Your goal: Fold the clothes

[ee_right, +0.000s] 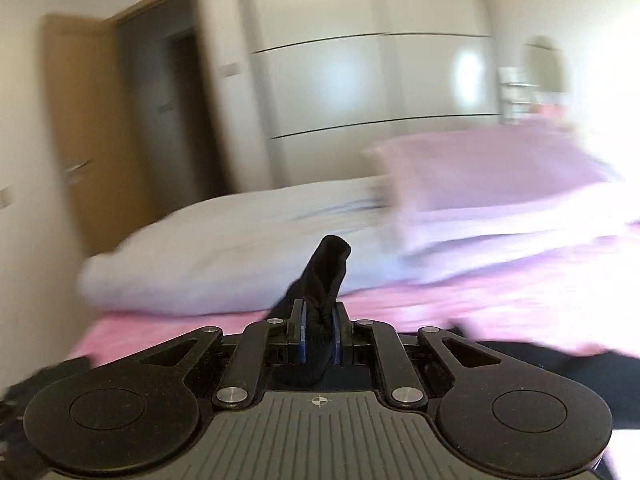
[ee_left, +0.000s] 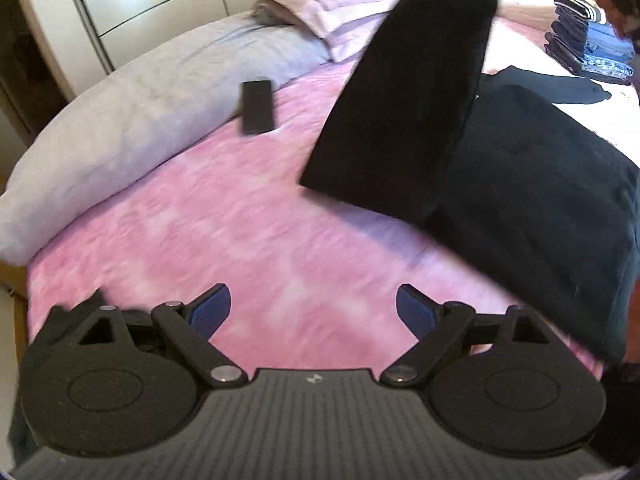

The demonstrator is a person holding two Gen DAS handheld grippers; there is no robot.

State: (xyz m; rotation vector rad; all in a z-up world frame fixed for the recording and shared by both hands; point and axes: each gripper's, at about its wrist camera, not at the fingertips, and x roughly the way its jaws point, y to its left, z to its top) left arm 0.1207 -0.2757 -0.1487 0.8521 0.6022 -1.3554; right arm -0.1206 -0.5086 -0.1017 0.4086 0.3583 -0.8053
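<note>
Right gripper (ee_right: 319, 334) clamping bunched black cloth (ee_right: 326, 268), left gripper (ee_left: 313, 312) spread wide (empty), mottled pink bedspread (ee_left: 224, 240)

No readable text, label, brand name or number appears in either wrist view.

The only marks are two small signs behind the fingers: a pale, blurred emblem on the ribbed grey plastic body of the left gripper (ee_left: 314, 316), too smeared to make out, and a small white crosshair circle on the ribbed grey plastic body of the right gripper (ee_right: 319, 334). Ahead of the left fingers, the flat black rectangular device (ee_left: 257, 107) on the pink bedspread (ee_left: 240, 240) shows no lettering.
</note>
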